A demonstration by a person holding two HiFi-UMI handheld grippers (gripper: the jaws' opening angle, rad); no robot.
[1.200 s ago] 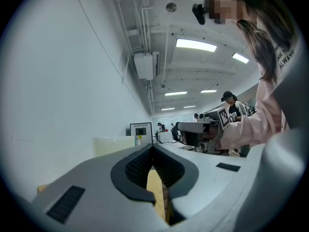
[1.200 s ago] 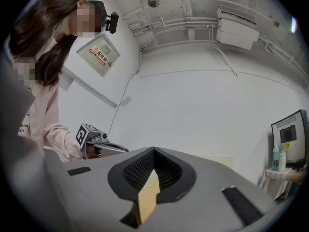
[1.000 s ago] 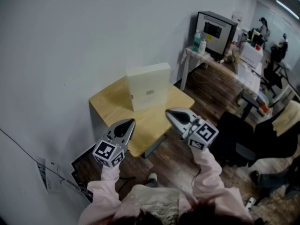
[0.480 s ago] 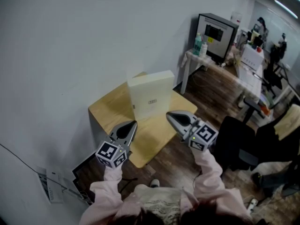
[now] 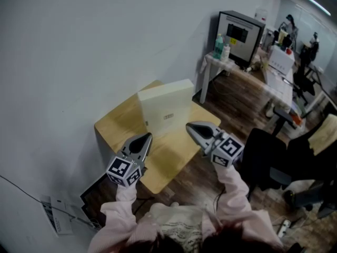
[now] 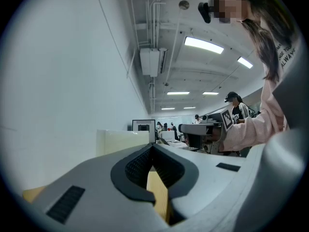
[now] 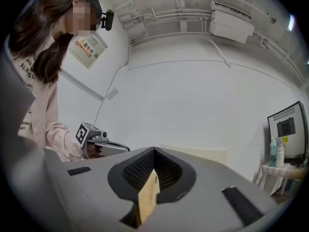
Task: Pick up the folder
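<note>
A cream box-shaped folder [image 5: 164, 106] stands upright on a small light wooden table [image 5: 118, 121] against the white wall. In the left gripper view its pale face [image 6: 123, 140] shows beyond the jaws; in the right gripper view its top edge [image 7: 203, 153] peeks over them. My left gripper [image 5: 144, 137] is shut and empty, held level over the table's near left part, short of the folder. My right gripper [image 5: 190, 127] is also shut and empty, just right of the folder's near corner. Neither touches the folder.
A white desk [image 5: 231, 65] with a dark monitor box [image 5: 239, 33] and bottles [image 5: 221, 45] stands at the back right. A black chair [image 5: 268, 159] is at the right. Papers and a cable [image 5: 55, 215] lie on the floor at the left. People sit far behind.
Both grippers have moved forward toward the folder, staying shut. The table and folder now sit closer beneath them in the head view.
</note>
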